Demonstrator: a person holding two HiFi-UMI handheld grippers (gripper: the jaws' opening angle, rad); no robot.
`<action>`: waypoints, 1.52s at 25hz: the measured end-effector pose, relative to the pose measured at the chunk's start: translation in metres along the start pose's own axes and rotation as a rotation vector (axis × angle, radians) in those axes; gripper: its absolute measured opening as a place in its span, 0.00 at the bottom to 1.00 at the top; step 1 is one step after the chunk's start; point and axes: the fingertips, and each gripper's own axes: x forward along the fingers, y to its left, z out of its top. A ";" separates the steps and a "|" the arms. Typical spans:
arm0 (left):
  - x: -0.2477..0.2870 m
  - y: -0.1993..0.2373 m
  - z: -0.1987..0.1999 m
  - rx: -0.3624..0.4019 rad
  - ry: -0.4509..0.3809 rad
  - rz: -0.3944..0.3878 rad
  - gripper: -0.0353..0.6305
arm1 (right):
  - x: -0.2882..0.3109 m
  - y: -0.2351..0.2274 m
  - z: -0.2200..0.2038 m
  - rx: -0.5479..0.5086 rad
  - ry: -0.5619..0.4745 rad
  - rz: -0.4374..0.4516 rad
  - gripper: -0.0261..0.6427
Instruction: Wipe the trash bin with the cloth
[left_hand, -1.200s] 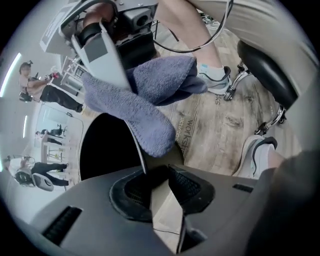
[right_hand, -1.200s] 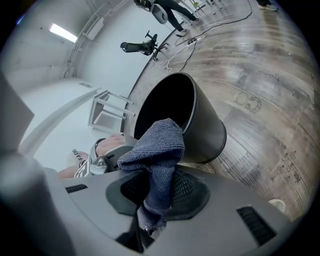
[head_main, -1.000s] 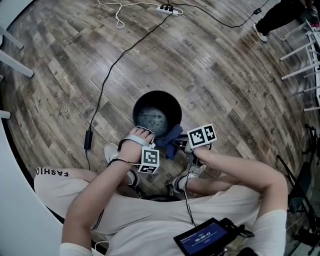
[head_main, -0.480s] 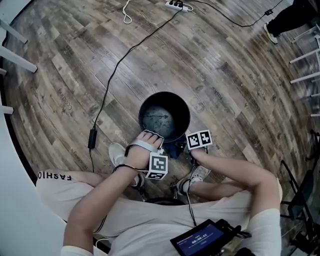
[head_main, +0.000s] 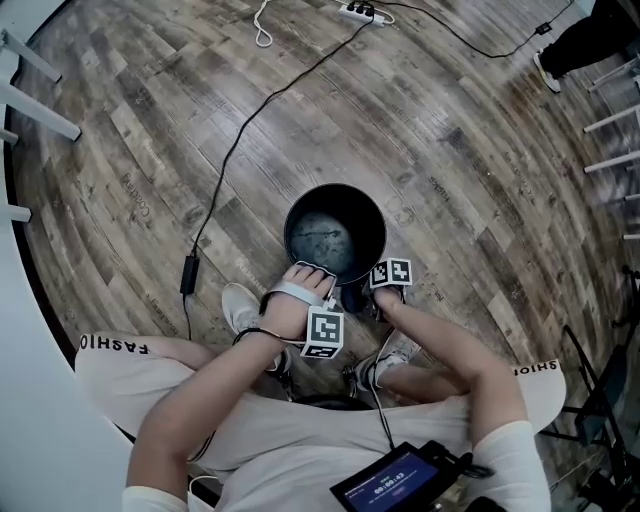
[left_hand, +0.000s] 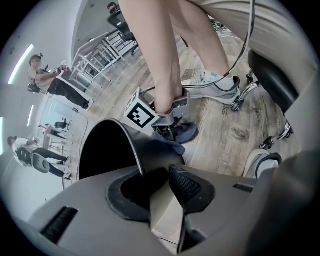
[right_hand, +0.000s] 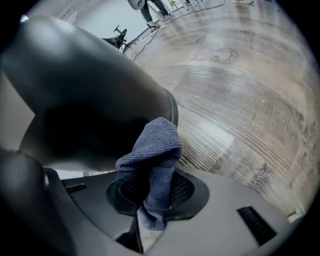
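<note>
While my left claw (left_hand: 150, 176) is pinching the near rim of the trash bin (head_main: 298, 212), its jaws, only narrowly apart, have just been easing a touch wider with the thin wall between them. I am clamping my right claw (right_hand: 150, 189) tight on the blue-grey cloth (right_hand: 156, 145), whose bunched end is lying against the bin's outer wall, low by the wooden floor (head_main: 450, 150). The bin is standing upright, round and dark, its bottom looking scuffed. Since a second ago my right claw has been sinking down the outside, and less cloth is showing from above.
</note>
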 end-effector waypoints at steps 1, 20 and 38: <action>0.000 0.000 0.000 0.002 0.001 0.004 0.22 | -0.009 0.007 -0.002 -0.001 0.017 0.004 0.15; 0.000 -0.015 -0.028 0.180 0.079 -0.047 0.21 | -0.155 0.137 0.001 -0.016 -0.123 0.169 0.15; 0.003 -0.011 0.001 0.031 -0.009 -0.075 0.20 | -0.029 0.018 0.023 -0.074 -0.111 0.036 0.15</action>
